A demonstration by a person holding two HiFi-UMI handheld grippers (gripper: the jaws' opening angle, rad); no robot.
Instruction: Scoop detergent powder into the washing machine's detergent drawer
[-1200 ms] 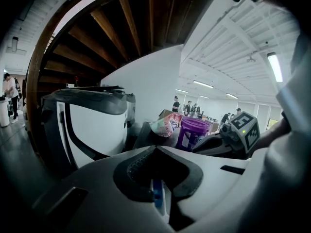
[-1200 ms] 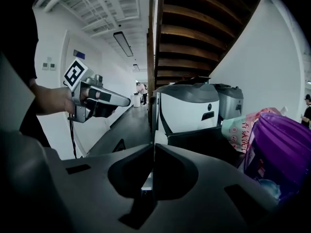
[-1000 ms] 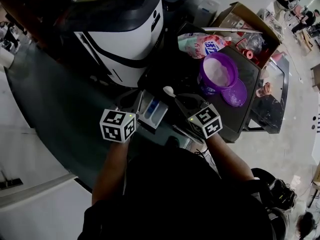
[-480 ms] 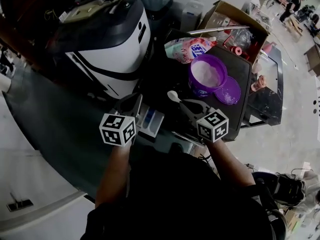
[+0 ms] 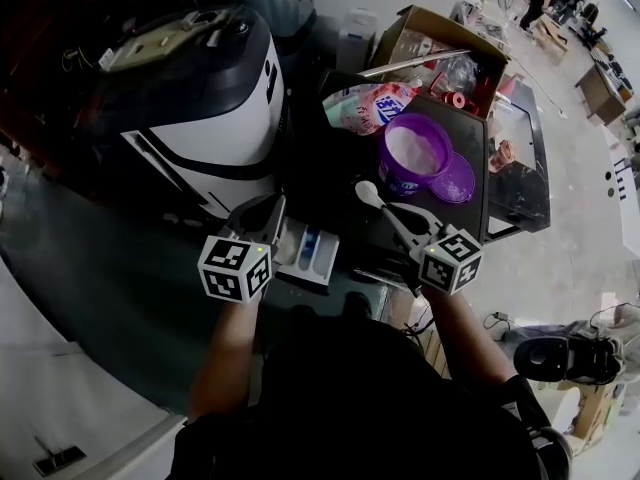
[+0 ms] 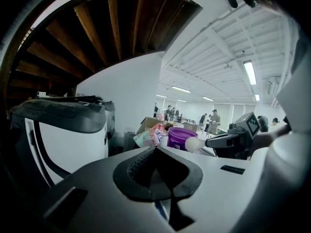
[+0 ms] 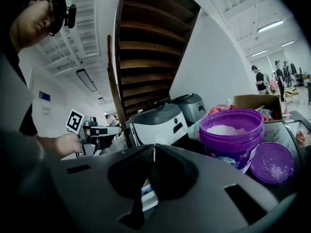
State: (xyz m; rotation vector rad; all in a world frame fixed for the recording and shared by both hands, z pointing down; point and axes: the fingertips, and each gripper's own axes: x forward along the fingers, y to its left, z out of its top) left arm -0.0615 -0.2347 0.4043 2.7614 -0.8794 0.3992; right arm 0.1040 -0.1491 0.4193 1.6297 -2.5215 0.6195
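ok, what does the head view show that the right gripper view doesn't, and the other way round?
Head view only: the white spoon, its bowl sticking out ahead of the right gripper, and that gripper's marker cube.
Right gripper view only: its tongs shut on the spoon's thin handle, and the wooden stair underside overhead.
Both: the purple tub of powder, the lid beside it, the washing machine and the left gripper.
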